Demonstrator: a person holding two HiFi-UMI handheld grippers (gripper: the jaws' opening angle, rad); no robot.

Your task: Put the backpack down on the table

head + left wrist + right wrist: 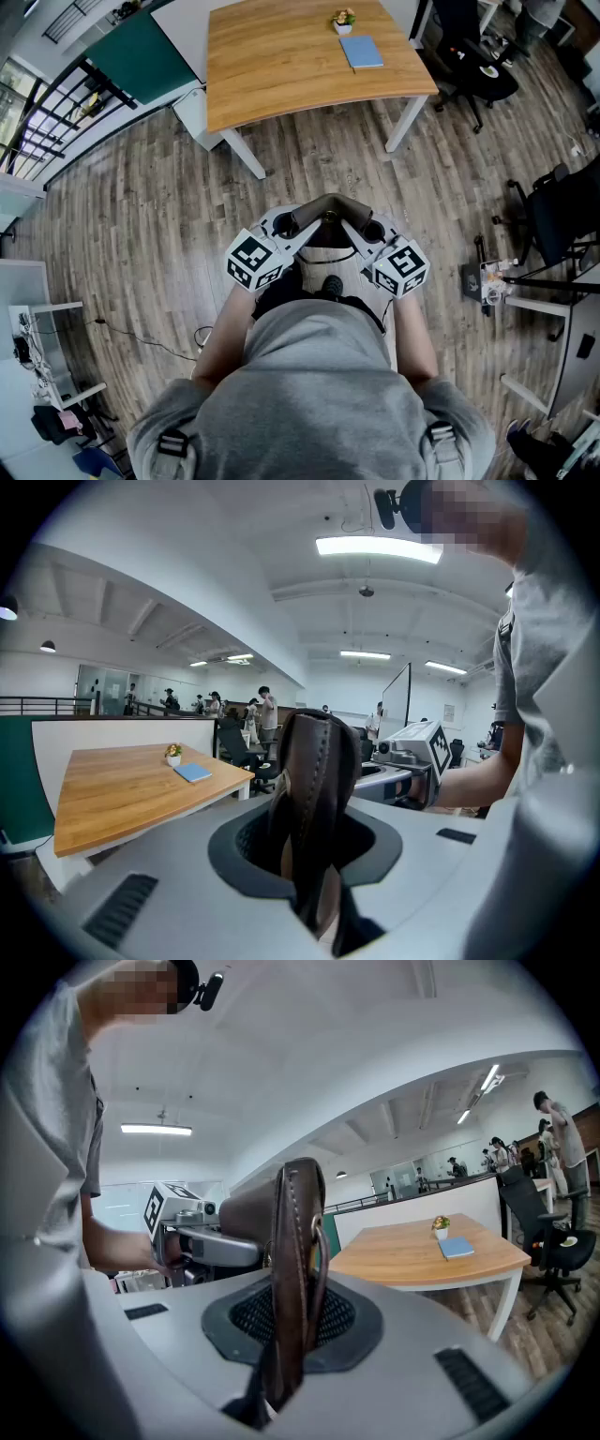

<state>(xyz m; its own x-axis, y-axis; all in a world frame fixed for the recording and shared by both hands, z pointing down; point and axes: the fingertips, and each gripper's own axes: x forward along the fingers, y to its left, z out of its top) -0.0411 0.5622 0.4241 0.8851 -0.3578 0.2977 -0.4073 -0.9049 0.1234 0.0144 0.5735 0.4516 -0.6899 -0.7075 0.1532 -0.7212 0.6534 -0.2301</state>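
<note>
The backpack's brown leather strap (330,202) arches between my two grippers, in front of the person's chest. Below it hangs the backpack's dark body (319,284), mostly hidden by the grippers and the grey shirt. My left gripper (307,225) is shut on the strap (314,780) from the left. My right gripper (359,228) is shut on the strap (292,1269) from the right. The wooden table (281,66) stands some way ahead across the plank floor; it shows in the left gripper view as the table (112,794) and in the right gripper view as the table (412,1252).
A blue book (361,52) and a small flower pot (343,21) sit at the table's far right. Black office chairs (480,67) stand to its right, another chair (562,214) and a desk further right. A green partition (141,54) is at the left. People stand far off.
</note>
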